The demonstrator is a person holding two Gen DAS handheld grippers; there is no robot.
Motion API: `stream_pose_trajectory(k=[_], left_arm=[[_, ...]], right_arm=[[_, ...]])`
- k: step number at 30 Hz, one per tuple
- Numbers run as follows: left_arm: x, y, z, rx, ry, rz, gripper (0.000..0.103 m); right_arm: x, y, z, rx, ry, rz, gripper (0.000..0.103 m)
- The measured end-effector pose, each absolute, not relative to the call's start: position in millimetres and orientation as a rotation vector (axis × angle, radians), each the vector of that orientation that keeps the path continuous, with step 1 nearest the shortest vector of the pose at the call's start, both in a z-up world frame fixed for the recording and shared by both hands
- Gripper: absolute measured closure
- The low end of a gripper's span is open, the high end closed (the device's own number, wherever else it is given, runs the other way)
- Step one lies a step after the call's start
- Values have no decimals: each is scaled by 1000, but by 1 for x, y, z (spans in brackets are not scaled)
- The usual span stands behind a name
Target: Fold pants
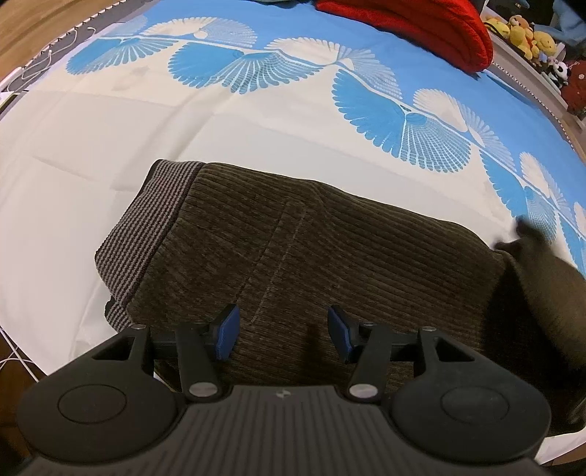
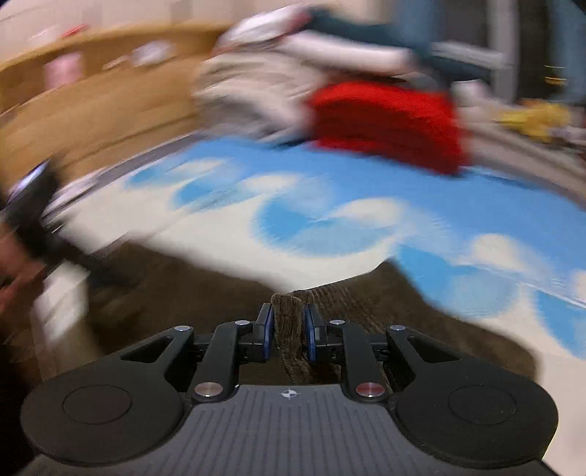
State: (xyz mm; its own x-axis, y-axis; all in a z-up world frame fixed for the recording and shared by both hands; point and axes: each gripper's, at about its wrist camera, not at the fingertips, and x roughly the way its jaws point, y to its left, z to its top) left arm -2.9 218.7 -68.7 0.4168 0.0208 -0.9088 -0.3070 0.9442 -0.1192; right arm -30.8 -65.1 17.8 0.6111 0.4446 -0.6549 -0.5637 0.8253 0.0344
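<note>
Dark olive-brown corduroy pants (image 1: 311,252) lie folded on the bed, with a striped ribbed waistband (image 1: 146,234) at the left end. My left gripper (image 1: 282,335) is open and empty just above the near edge of the pants. At the right a blurred flap of the pants (image 1: 542,278) hangs lifted. My right gripper (image 2: 287,327) is shut on a bunched fold of the pants (image 2: 289,315) and holds it above the bed. The right wrist view is blurred by motion. The left gripper shows there as a dark smear (image 2: 33,219) at far left.
The bedsheet (image 1: 110,121) is cream with a blue fan pattern. A red knit garment (image 1: 421,25) (image 2: 388,124) and a heap of pale clothes (image 2: 256,84) lie at the far end. Stuffed toys (image 1: 527,36) line a ledge at right. Cables (image 1: 44,62) lie at far left.
</note>
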Motion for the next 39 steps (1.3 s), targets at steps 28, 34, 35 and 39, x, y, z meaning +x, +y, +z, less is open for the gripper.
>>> stream_pose_trajectory(k=[28,34,35,39], left_arm=[[-6,221,-72,-290,1137,189,39],[-9,223,-70,-303,1132,184,39],[-9,223,-70,-303,1130,181,39],[-10,226,-69,-312,1127,179,39]], right_arm=[[-32,-16,-71,-467,983,616,60],[-37,-18,-62,-456,958,673,93],[-38,-20,-58,-452,948,675,94],[-31,-40,-26,-328,876,637,95]])
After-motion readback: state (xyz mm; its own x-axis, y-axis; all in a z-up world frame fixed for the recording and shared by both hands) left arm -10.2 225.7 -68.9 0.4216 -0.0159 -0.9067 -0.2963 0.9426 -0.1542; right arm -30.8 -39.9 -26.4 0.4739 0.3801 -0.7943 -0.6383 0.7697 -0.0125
